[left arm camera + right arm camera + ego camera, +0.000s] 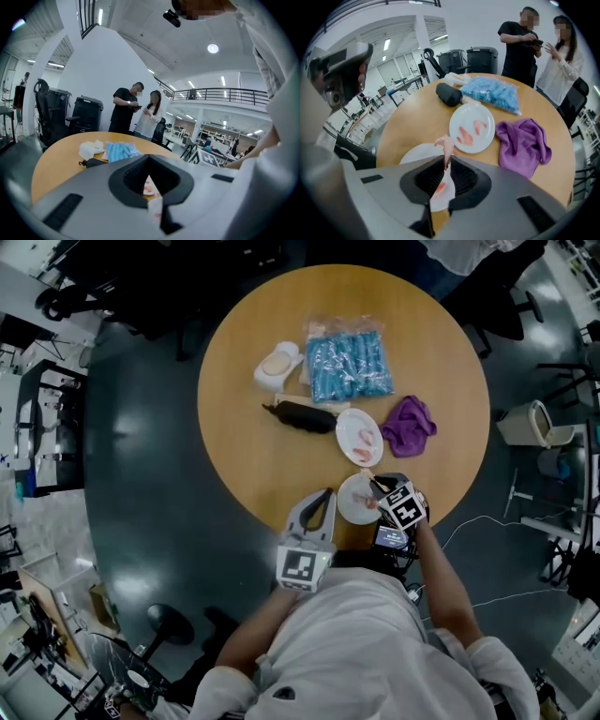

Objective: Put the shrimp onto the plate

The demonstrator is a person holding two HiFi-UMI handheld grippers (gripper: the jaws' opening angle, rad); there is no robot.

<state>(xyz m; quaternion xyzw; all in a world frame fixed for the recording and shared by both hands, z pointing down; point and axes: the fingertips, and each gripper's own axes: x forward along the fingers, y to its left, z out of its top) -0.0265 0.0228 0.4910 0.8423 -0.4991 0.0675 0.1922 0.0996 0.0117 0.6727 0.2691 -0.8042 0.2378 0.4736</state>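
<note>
A pale pink shrimp (445, 146) is pinched upright between the jaws of my right gripper (444, 160), tail end sticking out above them. In the head view that gripper (374, 487) hangs over the near white plate (351, 507) at the table's front edge. Another shrimp piece (440, 189) lies on this plate (417, 153), seen through the jaw gap. The far white plate (483, 136) (359, 451) carries a few shrimp (465, 135). My left gripper (327, 495) (149, 159) is shut and empty, just left of the near plate.
On the round wooden table (253, 465) lie a purple cloth (410, 425), a blue packet (349, 362), a black pouch (305, 415) and a white container (278, 364). Two people (534, 42) stand beyond the far edge. Office chairs (506, 296) ring the table.
</note>
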